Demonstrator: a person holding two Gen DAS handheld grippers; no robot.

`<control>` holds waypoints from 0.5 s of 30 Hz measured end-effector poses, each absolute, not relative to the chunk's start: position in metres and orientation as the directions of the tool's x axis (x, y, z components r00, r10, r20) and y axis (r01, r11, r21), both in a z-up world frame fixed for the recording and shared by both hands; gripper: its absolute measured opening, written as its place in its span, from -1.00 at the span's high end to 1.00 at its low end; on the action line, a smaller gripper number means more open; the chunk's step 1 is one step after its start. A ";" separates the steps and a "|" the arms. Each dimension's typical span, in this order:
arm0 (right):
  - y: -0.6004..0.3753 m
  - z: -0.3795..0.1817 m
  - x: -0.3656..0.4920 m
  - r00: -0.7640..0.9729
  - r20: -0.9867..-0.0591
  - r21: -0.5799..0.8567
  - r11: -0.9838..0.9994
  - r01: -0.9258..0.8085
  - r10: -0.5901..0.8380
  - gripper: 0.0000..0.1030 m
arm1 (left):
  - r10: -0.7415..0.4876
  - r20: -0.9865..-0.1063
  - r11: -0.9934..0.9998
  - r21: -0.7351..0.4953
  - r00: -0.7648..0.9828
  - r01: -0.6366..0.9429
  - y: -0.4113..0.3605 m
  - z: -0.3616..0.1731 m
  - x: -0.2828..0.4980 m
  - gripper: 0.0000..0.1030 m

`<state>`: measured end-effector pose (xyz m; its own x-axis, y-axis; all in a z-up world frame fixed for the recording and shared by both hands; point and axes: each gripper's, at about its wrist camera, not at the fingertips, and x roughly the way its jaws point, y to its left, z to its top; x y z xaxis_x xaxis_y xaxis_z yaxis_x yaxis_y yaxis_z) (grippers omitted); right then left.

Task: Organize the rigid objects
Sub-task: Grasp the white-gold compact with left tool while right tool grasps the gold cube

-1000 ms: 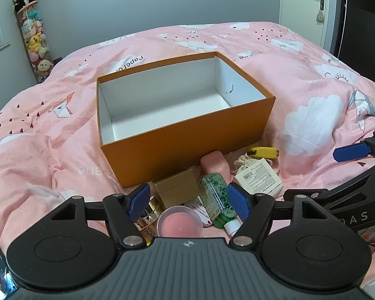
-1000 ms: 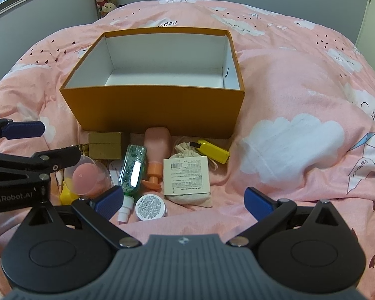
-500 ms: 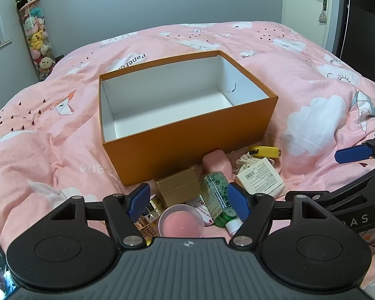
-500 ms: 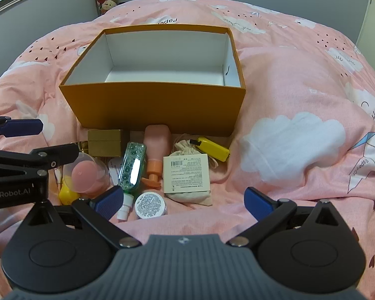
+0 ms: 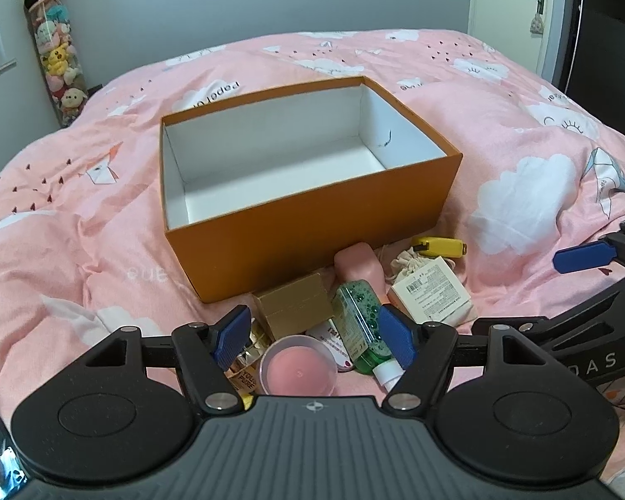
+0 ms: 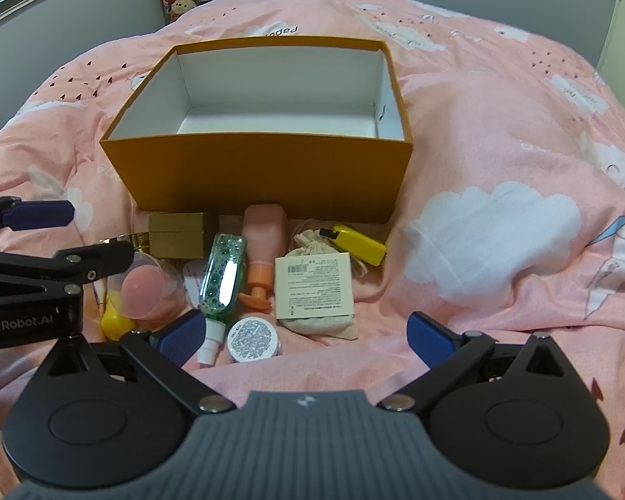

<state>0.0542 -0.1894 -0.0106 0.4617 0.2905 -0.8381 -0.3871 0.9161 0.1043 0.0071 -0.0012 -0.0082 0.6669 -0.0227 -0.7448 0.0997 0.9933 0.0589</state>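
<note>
An empty orange box [image 5: 312, 246] [image 6: 262, 175] with a white inside stands on the pink bed. In front of it lie small items: a gold box [image 5: 293, 306] [image 6: 177, 235], a green bottle [image 5: 360, 325] [image 6: 223, 279], a pink jar [image 5: 298, 371] [image 6: 143, 293], a pink pump bottle [image 6: 264, 235], a yellow cutter [image 5: 439, 246] [image 6: 360, 243], a labelled white card on a cloth pouch [image 6: 314, 287] and a round white tin [image 6: 253, 338]. My left gripper [image 5: 314, 335] is open above the pink jar. My right gripper [image 6: 306, 335] is open near the tin.
The pink quilt [image 5: 521, 133] with cloud prints covers the bed all around. A hanging stack of plush toys [image 5: 56, 58] is at the far left wall. A door [image 5: 508, 8] is at the far right. A small yellow item [image 6: 114, 323] lies beside the jar.
Both cameras have drifted slightly; the box and items sit a little differently in view. Nothing was grasped or moved. Both grippers stay open.
</note>
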 end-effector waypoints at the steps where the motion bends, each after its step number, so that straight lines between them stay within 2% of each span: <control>1: -0.189 -0.012 0.056 0.449 -0.842 0.116 0.913 -0.392 0.300 -0.95 | -0.026 -0.752 0.993 0.055 0.658 0.103 -0.001 -0.010 0.009 -0.59; 6: -0.181 -0.025 0.076 0.383 -0.874 0.123 0.899 -0.421 0.298 -0.95 | -0.025 -0.787 0.996 0.034 0.616 0.085 0.006 -0.023 0.022 -0.52; 11: -0.171 -0.035 0.094 0.355 -0.880 0.134 0.881 -0.454 0.316 -0.94 | -0.073 -0.800 0.997 -0.053 0.596 0.051 0.024 -0.030 0.032 -0.49; 15: -0.160 -0.042 0.109 0.351 -0.883 0.122 0.873 -0.472 0.313 -0.75 | -0.114 -0.806 0.990 -0.141 0.581 -0.001 0.041 -0.037 0.040 -0.48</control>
